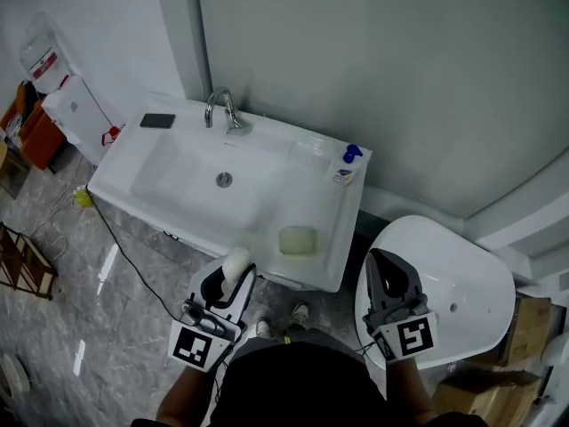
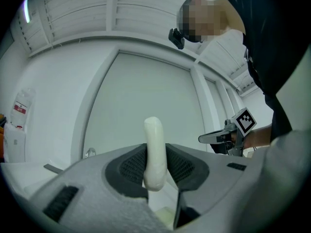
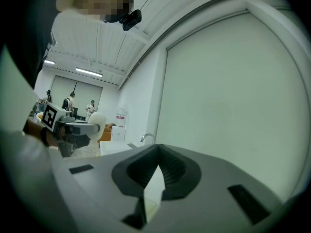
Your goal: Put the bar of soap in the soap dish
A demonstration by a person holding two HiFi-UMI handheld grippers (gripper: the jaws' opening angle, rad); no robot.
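Left gripper is seen clenched on the bar of soap, which is pinched by its lower half between the dark pads and stands upright, long axis running up out of the jaws. From this gripper the soap dish, a pale green square set on the near right ledge of the sink, lies ahead, a little to the right and lower, so a forward and downward carry is judged to be what remains. The right gripper is held shut and empty beside it, somewhat farther from the dish. The dish is shown plainly only in the head view. The soap is shown edge-on and narrow in the left gripper view, while its broad rounded face is given by the right gripper view.
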